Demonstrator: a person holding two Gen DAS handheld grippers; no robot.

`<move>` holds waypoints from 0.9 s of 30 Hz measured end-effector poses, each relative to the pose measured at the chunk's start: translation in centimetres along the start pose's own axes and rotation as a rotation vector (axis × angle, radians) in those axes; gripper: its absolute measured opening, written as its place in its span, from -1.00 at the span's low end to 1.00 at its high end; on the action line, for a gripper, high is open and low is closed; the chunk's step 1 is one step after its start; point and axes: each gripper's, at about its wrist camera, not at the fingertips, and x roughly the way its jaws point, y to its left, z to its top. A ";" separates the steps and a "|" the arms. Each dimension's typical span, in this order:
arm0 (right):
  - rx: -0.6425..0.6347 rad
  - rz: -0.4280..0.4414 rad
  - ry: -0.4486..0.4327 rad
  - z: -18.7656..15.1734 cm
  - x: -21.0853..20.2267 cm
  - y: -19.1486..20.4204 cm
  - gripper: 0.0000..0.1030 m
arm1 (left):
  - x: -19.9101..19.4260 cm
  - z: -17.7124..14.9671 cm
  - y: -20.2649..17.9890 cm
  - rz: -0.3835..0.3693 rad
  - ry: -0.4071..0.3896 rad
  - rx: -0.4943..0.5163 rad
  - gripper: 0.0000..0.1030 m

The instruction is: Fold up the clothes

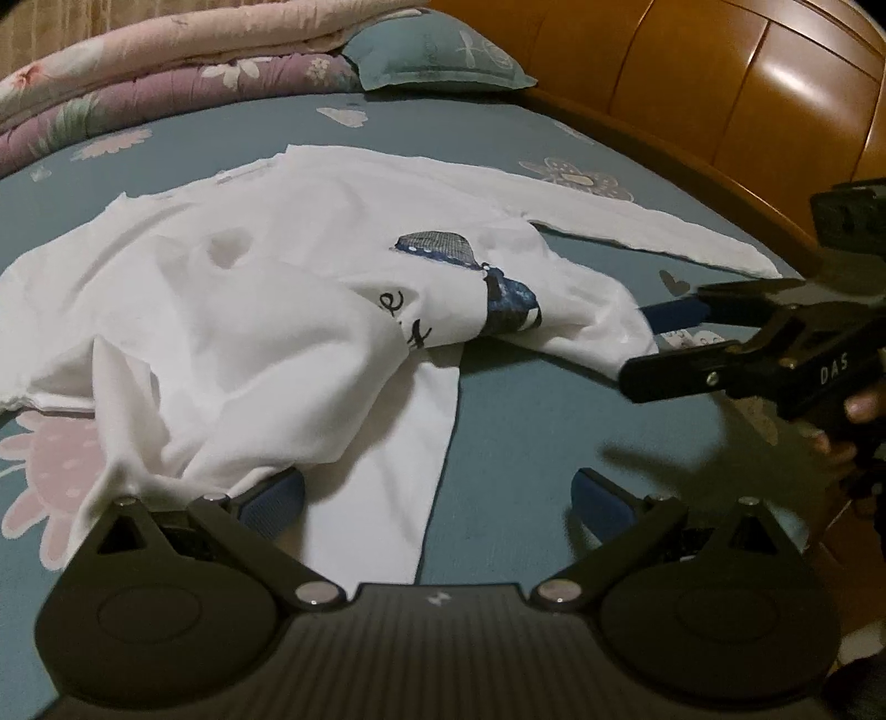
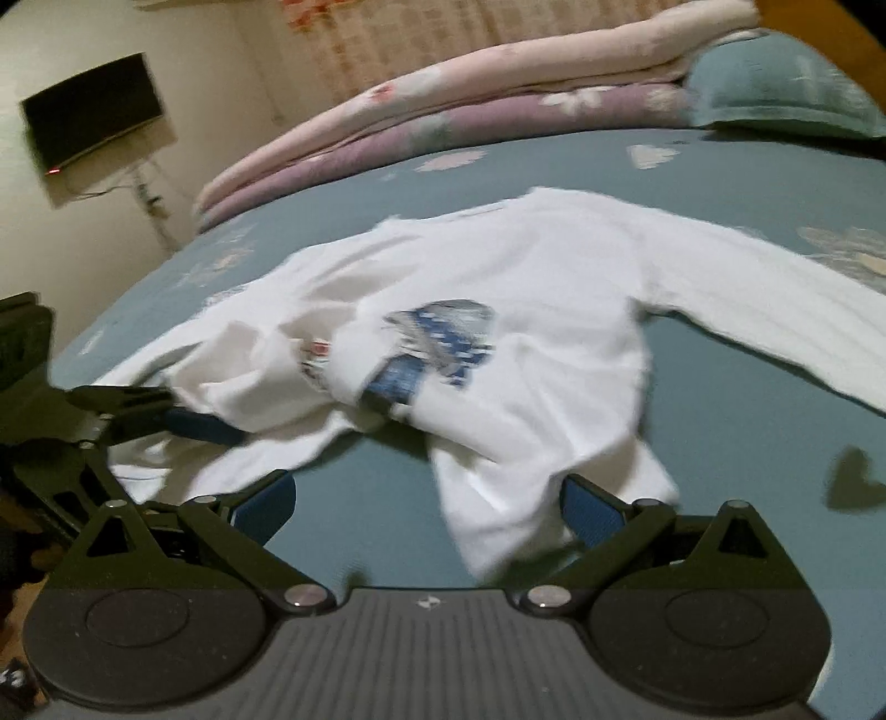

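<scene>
The white shirt point(image 1: 288, 288) lay rumpled on the bed point(image 1: 526, 421), soft and light, best pinched at its hem, with the left gripper point(image 1: 437, 498) and right gripper point(image 2: 429, 507) both wide open, holding nothing.

Shirt point(image 1: 266, 288) spread on bed point(image 1: 526, 399); folded quilts point(image 1: 166, 61) and pillow point(image 1: 437, 50) behind it.

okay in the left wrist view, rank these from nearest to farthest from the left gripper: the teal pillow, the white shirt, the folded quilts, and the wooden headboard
From the left gripper:
1. White shirt, draped right at its fingers, near left.
2. Folded quilts, far left, and teal pillow, far centre: too close to call.
3. Wooden headboard, far right, behind the pillow.
</scene>
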 end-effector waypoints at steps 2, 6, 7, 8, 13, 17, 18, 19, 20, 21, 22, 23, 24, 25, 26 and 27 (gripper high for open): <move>-0.024 0.022 0.023 0.2 1.0 0.1 1.00 | -0.1 0.3 0.5 -0.018 0.000 -0.017 0.98; -0.114 -0.032 0.057 -0.2 1.6 0.6 1.00 | 0.0 0.5 1.1 -0.010 -0.003 -0.040 0.98; -0.121 -0.054 0.072 -0.4 1.4 0.8 1.00 | 0.0 0.5 1.2 -0.003 -0.004 -0.044 0.98; -0.125 -0.068 0.085 -0.6 1.2 1.1 1.00 | 0.0 0.4 1.3 -0.002 -0.006 -0.048 0.98; -0.162 -0.077 0.077 -1.1 1.5 2.4 1.00 | 0.1 0.4 1.1 0.007 -0.019 -0.037 0.98; -0.142 -0.051 0.000 -0.2 3.3 1.6 1.00 | -0.8 0.0 0.7 0.023 -0.039 -0.038 0.98; -0.158 -0.055 -0.006 -0.3 3.5 1.7 1.00 | -1.3 -0.3 0.6 0.029 -0.048 -0.040 0.98; -0.195 -0.071 0.011 -0.6 3.5 2.2 1.00 | -1.9 -0.6 0.5 0.034 -0.057 -0.044 0.98; -0.227 -0.090 0.043 -0.9 3.3 2.8 1.00 | -2.4 -0.9 0.4 0.040 -0.066 -0.047 0.98; -0.245 -0.095 0.070 -1.2 2.9 3.5 1.00 | -3.0 -1.4 0.5 0.044 -0.074 -0.055 0.98; -0.241 -0.070 0.093 -1.5 2.4 3.9 1.00 | -3.5 -1.7 0.5 0.052 -0.078 -0.062 0.98; -0.219 -0.019 0.110 -1.8 1.7 4.3 1.00 | -3.9 -2.1 0.6 0.060 -0.080 -0.069 0.98; -0.190 0.034 0.115 -2.1 1.0 4.7 1.00 | -4.4 -2.4 0.7 0.069 -0.083 -0.077 0.98; -0.177 0.065 0.116 -2.4 0.4 5.0 1.00 | -4.8 -2.8 0.8 0.080 -0.086 -0.082 0.98; -0.190 0.062 0.111 -2.5 0.0 5.4 1.00 | -5.2 -3.1 0.8 0.091 -0.091 -0.083 0.98; -0.209 0.044 0.103 -2.7 -0.3 5.7 1.00 | -5.6 -3.3 0.7 0.098 -0.099 -0.082 0.98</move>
